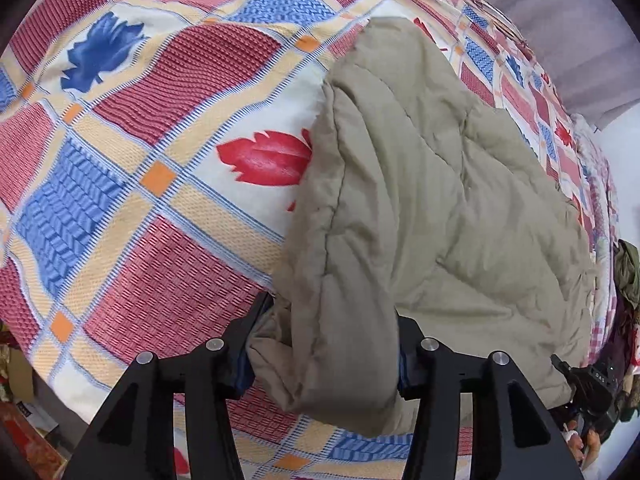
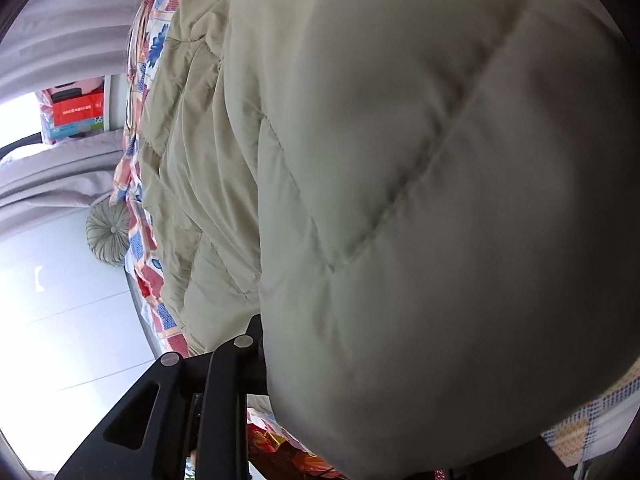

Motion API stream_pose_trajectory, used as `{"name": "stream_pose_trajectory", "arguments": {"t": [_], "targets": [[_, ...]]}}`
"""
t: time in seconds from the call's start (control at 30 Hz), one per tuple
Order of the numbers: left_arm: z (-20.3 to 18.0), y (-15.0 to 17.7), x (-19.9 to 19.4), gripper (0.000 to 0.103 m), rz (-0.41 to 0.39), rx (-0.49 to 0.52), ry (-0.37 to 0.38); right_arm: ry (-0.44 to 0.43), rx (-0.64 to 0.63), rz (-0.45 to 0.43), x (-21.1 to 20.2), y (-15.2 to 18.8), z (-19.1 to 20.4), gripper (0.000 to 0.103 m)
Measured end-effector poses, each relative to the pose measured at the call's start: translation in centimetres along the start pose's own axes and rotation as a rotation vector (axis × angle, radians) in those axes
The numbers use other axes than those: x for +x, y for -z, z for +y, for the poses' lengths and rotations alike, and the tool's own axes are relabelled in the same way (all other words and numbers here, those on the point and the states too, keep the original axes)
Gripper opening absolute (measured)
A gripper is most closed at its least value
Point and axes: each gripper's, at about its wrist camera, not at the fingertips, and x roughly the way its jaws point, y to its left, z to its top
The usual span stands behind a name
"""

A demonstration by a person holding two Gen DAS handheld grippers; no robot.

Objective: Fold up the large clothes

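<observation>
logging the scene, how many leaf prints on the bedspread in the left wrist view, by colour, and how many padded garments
Blue leaf prints fully in view: 1
Red leaf prints near the garment: 1, partly covered
Beige padded garment: 1
Total: 3
More small leaves show at the far, distorted edge of the bedspread, too small to count reliably.

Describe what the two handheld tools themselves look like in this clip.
The left tool is matte black, with angular plate fingers that have triangular cut-outs, round silver pivot pins and blue pads on the inner faces. The right tool shows the same black plate, cut-out and silver pins; its other finger is hidden. No cables or sleeves are visible.
</observation>
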Motion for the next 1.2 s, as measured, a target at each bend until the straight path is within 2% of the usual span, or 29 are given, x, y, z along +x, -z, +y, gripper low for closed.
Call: {"name": "stream_pose_trajectory", "arguments": {"t": [0.1, 0.3, 0.43, 0.57, 0.63, 0.83, 0.97, 1.0, 1.03, 1.07, 1.13, 1.2], "targets": [[1.3, -0.3, -1.3, 0.053, -0.035, 0.025, -0.113, 0.051, -0.005, 0.0, -0.3, 0.0, 1.0, 0.036], [3.1, -0.6, -1.0, 0.053, 0.013, 0.038, -0.219, 0.241, -0.084, -0.015, -1.6, 0.9, 3.8, 0.047], [2.0, -0.6, -1.9, 0.053, 0.028, 0.066, -0.235, 0.35, -0.155, -0.035, -3.2, 2.2, 5.8, 0.052], [0.6, -0.9, -2.7, 0.053, 0.051, 0.092, -0.21, 0.417, -0.232, -0.047, -4.3, 3.5, 7.6, 0.055], [0.2, -1.0, -3.3, 0.053, 0.057, 0.104, -0.208, 0.431, -0.261, -0.044, -4.4, 4.6, 8.5, 0.059], [-0.9, -1.0, -4.7, 0.053, 0.073, 0.118, -0.191, 0.421, -0.314, -0.026, -3.0, 5.2, 10.3, 0.061], [-1.7, -0.9, -5.3, 0.054, 0.086, 0.136, -0.173, 0.423, -0.375, -0.001, -2.0, 6.9, 12.1, 0.063], [-1.9, -1.0, -5.4, 0.058, 0.087, 0.145, -0.168, 0.423, -0.389, 0.003, -1.9, 7.0, 12.3, 0.063], [-2.1, -1.0, -5.6, 0.084, 0.086, 0.153, -0.166, 0.421, -0.404, 0.007, -1.6, 7.2, 12.9, 0.063], [-2.3, -1.0, -6.0, 0.1, 0.07, 0.156, -0.166, 0.42, -0.415, 0.011, -1.7, 7.4, 13.1, 0.063], [-2.7, -1.2, -6.8, 0.1, 0.032, 0.169, -0.15, 0.422, -0.437, 0.017, -1.5, 7.8, 13.8, 0.063], [-3.0, -1.5, -7.0, 0.1, 0.036, 0.179, -0.139, 0.427, -0.458, 0.023, -1.1, 8.0, 14.3, 0.063]]}}
